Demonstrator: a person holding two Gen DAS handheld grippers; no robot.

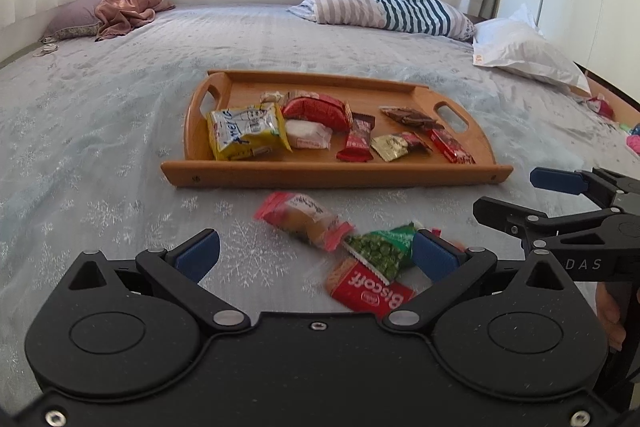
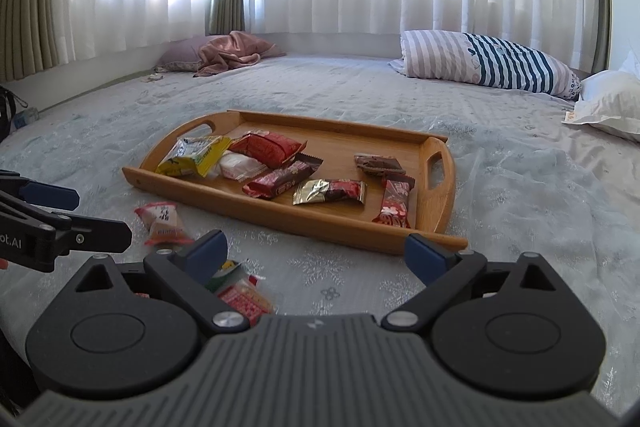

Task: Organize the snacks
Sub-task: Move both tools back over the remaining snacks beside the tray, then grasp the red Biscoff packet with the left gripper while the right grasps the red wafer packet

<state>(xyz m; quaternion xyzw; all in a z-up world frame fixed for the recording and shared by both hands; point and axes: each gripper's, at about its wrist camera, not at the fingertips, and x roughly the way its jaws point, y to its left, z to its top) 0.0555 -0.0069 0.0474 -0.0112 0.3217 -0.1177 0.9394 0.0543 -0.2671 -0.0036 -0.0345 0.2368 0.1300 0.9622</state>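
**A:** ok so the loose snacks are sitting on the pale snowflake-print bedspread [image 1: 120, 131], just in front of the wooden two-handled tray [image 1: 332, 175]. I'm counting three there: a pink-ended clear wrapper with a tan cake inside [image 1: 306, 220], a green pea packet [image 1: 382, 249] and a red Biscoff biscuit packet [image 1: 370, 293].

**B:** And on the tray? I'm getting about eight: a yellow crinkly bag [image 1: 246, 131], a white wrapped cake [image 1: 308, 133], a big red pouch [image 1: 316, 109], a pale packet half hidden behind them, plus four small red, brown and gold bars.

**A:** same. The left gripper [image 1: 316, 255] is hovering low with its blue pads wide apart, nothing between them. The pea packet is lying right against its right pad, the Biscoff one just inside.

**B:** The right gripper [image 2: 316, 253] is also spread wide and holding nothing, pointing at the tray's near corner, with the loose packets down by its left pad.

**A:** two pillows are lying far back, one striped [image 1: 384, 7], one white [image 1: 524, 57].
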